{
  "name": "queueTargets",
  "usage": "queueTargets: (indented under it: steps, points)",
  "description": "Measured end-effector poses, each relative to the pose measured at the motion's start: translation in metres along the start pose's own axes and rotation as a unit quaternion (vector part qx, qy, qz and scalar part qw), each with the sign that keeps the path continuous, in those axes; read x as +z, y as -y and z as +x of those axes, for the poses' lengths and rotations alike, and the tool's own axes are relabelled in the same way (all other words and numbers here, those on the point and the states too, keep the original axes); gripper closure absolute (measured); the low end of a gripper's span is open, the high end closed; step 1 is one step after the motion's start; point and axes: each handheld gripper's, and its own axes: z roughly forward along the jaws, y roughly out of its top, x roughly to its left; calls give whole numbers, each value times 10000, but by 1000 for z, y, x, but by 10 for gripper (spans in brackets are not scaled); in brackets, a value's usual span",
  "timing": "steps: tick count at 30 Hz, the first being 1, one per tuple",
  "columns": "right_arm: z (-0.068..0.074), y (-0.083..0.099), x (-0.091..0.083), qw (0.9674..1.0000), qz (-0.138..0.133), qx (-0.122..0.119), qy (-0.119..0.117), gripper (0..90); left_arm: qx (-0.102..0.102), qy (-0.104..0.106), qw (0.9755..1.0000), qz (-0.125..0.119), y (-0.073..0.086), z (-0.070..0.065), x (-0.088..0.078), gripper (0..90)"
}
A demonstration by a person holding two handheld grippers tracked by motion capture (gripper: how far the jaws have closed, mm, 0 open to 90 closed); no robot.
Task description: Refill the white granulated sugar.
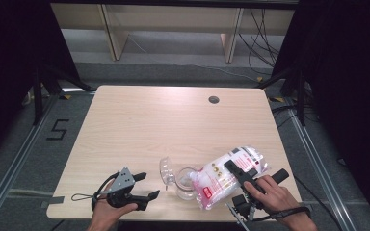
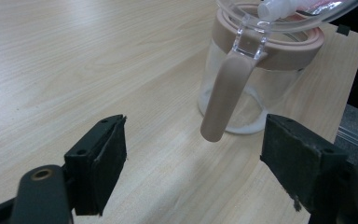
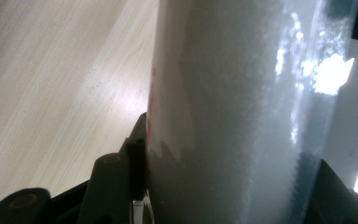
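R hand-held gripper (image 1: 234, 169) is clenched on a clear plastic bag (image 1: 229, 175) of white granules w/ red print. Bag lies tilted, lower end toward the jar (image 1: 185, 182), upper end up and to the right. In the right gripper view the bag (image 3: 233, 112) sits between both jaws, pads pressed on its sides, white grains visible thru the film. The person's R hand (image 1: 274, 197) wraps the gripper body, near the front right edge of the worktop (image 1: 173, 120).

Jar is clear glass w/ a beige collar, standing upright just left of the R gripper's tips, between the two grippers. Its clear lid (image 1: 166, 171) is flipped open, standing up on the side away from the bag. In the left gripper view the jar (image 2: 256, 70) is ahead of the jaws and a bit right; beige handle (image 2: 223, 98) hangs down toward the camera, a little white stuff at the jar bottom. Bag's spout (image 2: 275, 8) rests over the jar mouth, at the rim.

L hand-held gripper (image 1: 142, 185) is released: jaws wide apart, nothing between them, pointing toward the jar but short of it, not touching. L hand (image 1: 110, 207) holds it low over the worktop near the front edge.
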Motion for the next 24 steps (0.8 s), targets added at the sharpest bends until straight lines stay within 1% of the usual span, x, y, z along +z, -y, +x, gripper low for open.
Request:
queueTargets:
  steps: [1,2,6,7,8,11,16,17,20,24]
  points:
    - [0,0,0,10000,-8,-57,-1,531,3,-2,10000,-1,0,0,0,216]
    - [0,-1,0,10000,-32,-56,35,531,2,-3,10000,-3,0,0,0,216]
    - [-1,-1,0,10000,-19,-74,15,531,16,1,10000,4,0,0,0,216]
    - [-1,-1,0,10000,21,-96,-9,532,12,-1,10000,5,0,0,0,216]
    - [-1,-1,0,10000,-35,-91,20,532,12,-1,10000,4,0,0,0,216]
    - [-2,-2,0,9999,-3,-122,1,533,15,0,10000,4,0,0,0,216]
    - [-2,-2,-1,9999,8,-116,12,534,21,3,10000,11,0,0,0,216]
    - [-2,-1,0,9999,-18,-107,27,534,59,13,10000,14,0,0,0,216]
    - [-2,-2,0,9999,-25,-111,28,534,18,1,10000,7,0,0,0,216]
    - [-2,-1,-1,9999,8,-101,23,535,18,4,10000,9,0,0,0,216]
